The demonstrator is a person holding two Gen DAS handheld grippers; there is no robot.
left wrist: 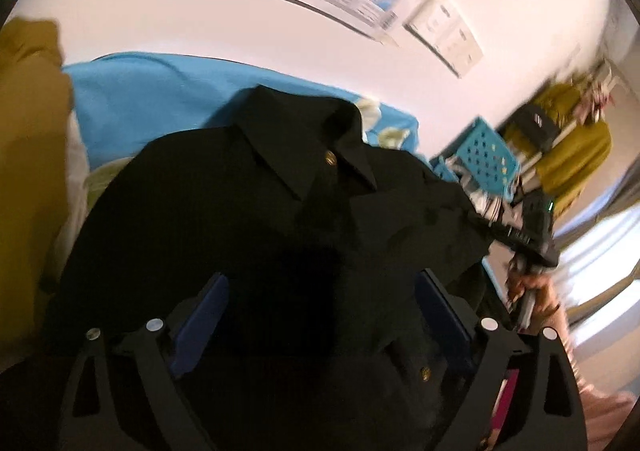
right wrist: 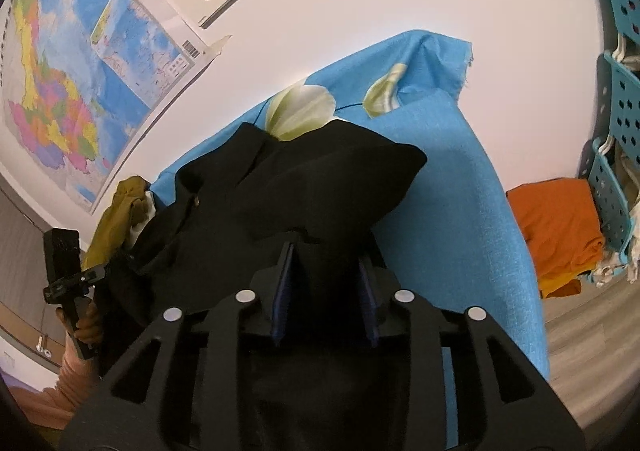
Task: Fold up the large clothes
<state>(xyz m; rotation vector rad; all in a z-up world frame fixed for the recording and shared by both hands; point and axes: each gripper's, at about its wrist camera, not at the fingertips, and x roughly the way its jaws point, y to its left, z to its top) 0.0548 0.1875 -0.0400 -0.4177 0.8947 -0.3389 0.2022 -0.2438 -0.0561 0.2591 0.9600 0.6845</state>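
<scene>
Currently one black shirt (left wrist: 256,211) is lying on the blue cloth (left wrist: 132,99), collar still showing, partly folded; final folds are remaining. One left gripper (left wrist: 320,315) is standing wide, holding nothing. One right gripper (right wrist: 325,291) is pinching a shirt fold, jaws narrow. One mustard garment (right wrist: 120,211) and one orange garment (right wrist: 560,235) are waiting nearby.
</scene>
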